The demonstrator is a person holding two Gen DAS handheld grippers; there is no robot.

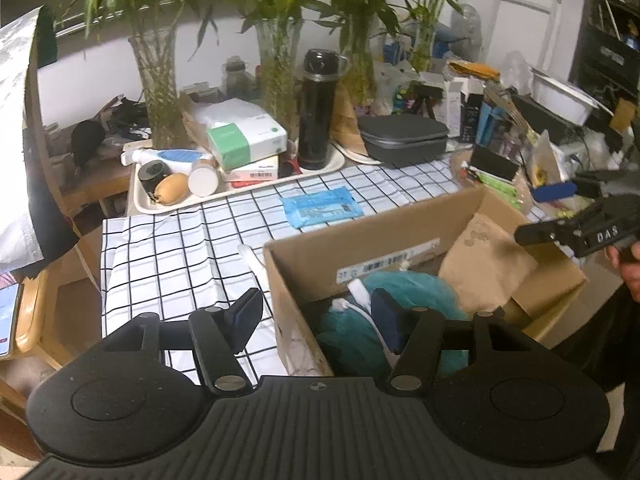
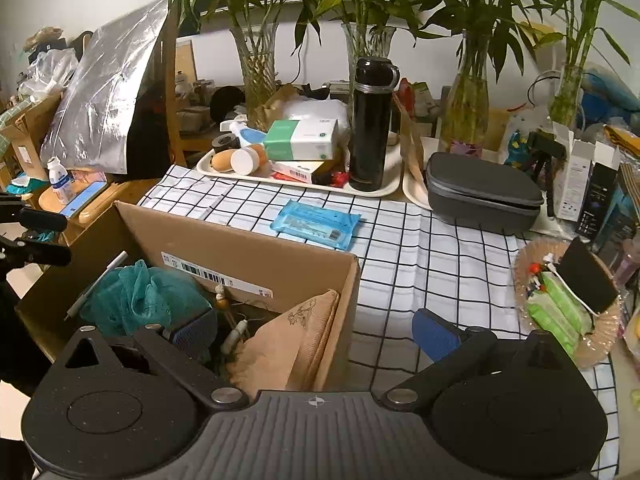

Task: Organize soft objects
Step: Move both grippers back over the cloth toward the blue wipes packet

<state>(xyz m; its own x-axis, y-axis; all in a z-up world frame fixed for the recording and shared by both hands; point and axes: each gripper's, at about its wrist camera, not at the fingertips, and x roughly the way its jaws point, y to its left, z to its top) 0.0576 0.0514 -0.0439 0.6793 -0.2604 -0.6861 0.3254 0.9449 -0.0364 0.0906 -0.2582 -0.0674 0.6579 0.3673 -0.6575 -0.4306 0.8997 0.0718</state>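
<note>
The bench (image 2: 420,248), under a checked cloth, carried a cardboard box (image 2: 248,252) that already held a teal mesh sponge (image 2: 136,292) and a tan cushion (image 2: 296,340). One soft thing lay outside it, a blue wipes pack (image 2: 316,222), just behind the box. The sorting seemed nearly finished. The left gripper (image 1: 316,316) hung over the box's near wall and the right gripper (image 2: 316,328) over its right wall, both with jaws wide apart and holding nothing. The next move probably called for one gripper to reach over the box and pinch the flat pack by its edge.
</note>
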